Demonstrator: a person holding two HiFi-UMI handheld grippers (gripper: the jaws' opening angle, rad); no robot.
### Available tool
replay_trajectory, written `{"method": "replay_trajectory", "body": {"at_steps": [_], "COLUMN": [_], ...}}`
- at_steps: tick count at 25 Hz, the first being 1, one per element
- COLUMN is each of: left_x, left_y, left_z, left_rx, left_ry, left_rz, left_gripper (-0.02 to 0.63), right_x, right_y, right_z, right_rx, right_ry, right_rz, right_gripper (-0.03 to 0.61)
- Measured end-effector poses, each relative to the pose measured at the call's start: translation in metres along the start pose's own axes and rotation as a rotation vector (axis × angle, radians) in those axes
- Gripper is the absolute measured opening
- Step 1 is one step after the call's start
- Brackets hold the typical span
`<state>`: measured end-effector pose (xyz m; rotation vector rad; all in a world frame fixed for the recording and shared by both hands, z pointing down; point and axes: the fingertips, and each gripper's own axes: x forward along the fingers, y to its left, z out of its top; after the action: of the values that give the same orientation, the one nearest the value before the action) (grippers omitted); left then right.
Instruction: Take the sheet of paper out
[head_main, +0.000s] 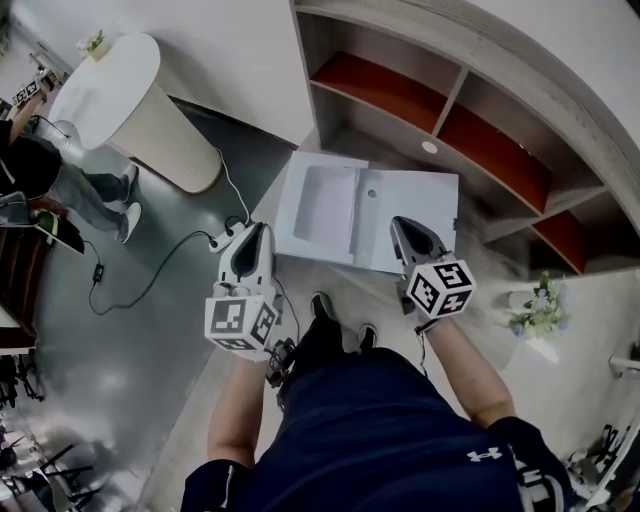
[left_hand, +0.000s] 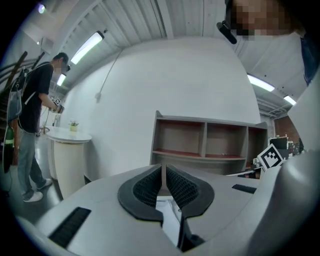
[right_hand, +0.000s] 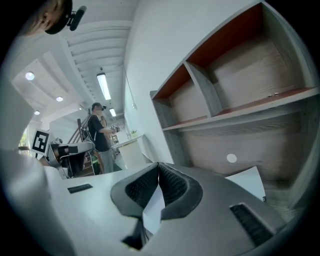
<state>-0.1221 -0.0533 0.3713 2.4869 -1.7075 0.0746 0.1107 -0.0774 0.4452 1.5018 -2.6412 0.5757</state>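
A flat white box (head_main: 318, 205) lies open on the floor below the shelf, its tray on the left. A white sheet-like leaf (head_main: 415, 205) with a small hole spreads from it to the right; its corner (right_hand: 245, 181) shows in the right gripper view. My left gripper (head_main: 258, 230) hovers just off the box's near left corner, jaws together (left_hand: 163, 167) with nothing seen between them. My right gripper (head_main: 398, 222) hangs over the near edge of the white leaf, jaws shut (right_hand: 158, 166). White shows through the slot under each pair of jaws.
A wooden shelf unit (head_main: 470, 120) with red-floored compartments stands just beyond the box. A round white pedestal table (head_main: 130, 110) is at the far left, with a person (head_main: 40, 175) beside it. A cable and power strip (head_main: 215, 240) lie left of the box. Flowers (head_main: 540, 305) stand at right.
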Motion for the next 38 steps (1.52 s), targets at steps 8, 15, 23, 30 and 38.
{"method": "replay_trajectory", "body": {"at_steps": [8, 15, 23, 30, 38], "left_x": [0.049, 0.07, 0.093, 0.108, 0.125], "left_y": [0.037, 0.049, 0.082, 0.104, 0.099], "left_z": [-0.025, -0.051, -0.079, -0.097, -0.123], "left_rx": [-0.046, -0.089, -0.125, -0.166, -0.195], "left_ry": [0.075, 0.141, 0.214, 0.265, 0.334], "left_rz": [-0.06, -0.15, -0.211, -0.175, -0.137], "left_gripper": [0.041, 0.041, 0.041, 0.041, 0.041], "right_x": [0.054, 0.096, 0.121, 0.151, 0.183], "right_y": [-0.031, -0.046, -0.053, -0.073, -0.086], "right_z": [-0.032, -0.076, -0.102, -0.153, -0.191], "right_rx": [0.115, 0.301, 0.496, 0.62, 0.667], "right_ry": [0.092, 0.197, 0.246, 0.363, 0.472], "right_rz": [-0.078, -0.141, -0.188, -0.147, -0.087], "right_gripper": [0.014, 0.014, 0.015, 0.083, 0.12]}}
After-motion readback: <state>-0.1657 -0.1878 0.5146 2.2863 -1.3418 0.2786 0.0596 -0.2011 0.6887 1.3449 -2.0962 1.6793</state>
